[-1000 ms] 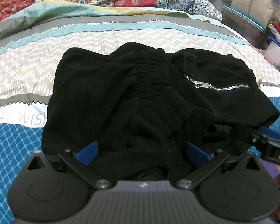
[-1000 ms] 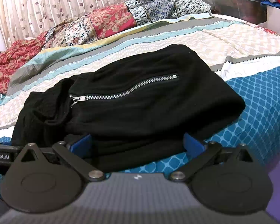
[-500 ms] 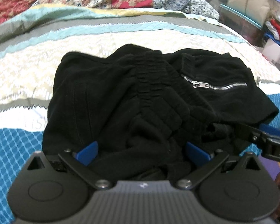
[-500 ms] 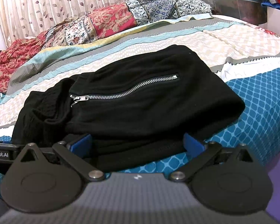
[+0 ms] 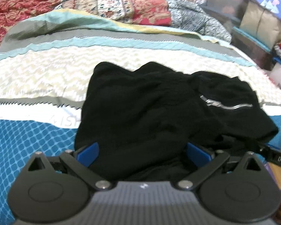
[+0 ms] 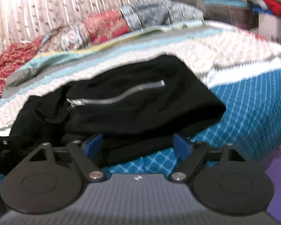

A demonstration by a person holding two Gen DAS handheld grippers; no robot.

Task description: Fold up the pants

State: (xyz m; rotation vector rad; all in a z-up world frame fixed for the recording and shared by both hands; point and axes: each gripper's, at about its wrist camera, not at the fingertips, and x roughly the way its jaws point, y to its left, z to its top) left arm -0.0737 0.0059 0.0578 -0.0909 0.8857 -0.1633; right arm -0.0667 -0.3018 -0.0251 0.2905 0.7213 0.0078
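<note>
The right claw [image 6: 138, 146] is at the near edge of the bed [image 6: 252, 116], its blue fingers [image 6: 180, 146] set wide apart and closing, with the near hem of the black pants [image 6: 140, 103] lying between them. The pads do not yet look pressed into the cloth; the right-hand finger stands over bare blue quilt, just beside the hem.

The left claw [image 5: 142, 151] is also at the near edge, its blue fingers [image 5: 87, 152] spread wide, with a thick bunch of the pants [image 5: 140, 112] filling the gap between them. Whether those pads grip the fabric or merely flank it cannot be told, since the black cloth hides the contact. At the right edge of the left view, a black bar of the right claw [image 5: 277, 157] pokes in beside the pants.

The pants lie in a folded, rumpled heap on the near half of the bed, across the blue diamond-patterned band and the cream zigzag band of the quilt. A silver zipper [image 6: 118, 98] runs along the upper layer on the right side of the heap. Farther off, patterned red and grey pillows [image 5: 133, 9] line the far end of the bed, with a pale curtain [image 6: 46, 9] behind them. Storage boxes and stacked clothes [image 5: 260, 28] crowd the far right.
</note>
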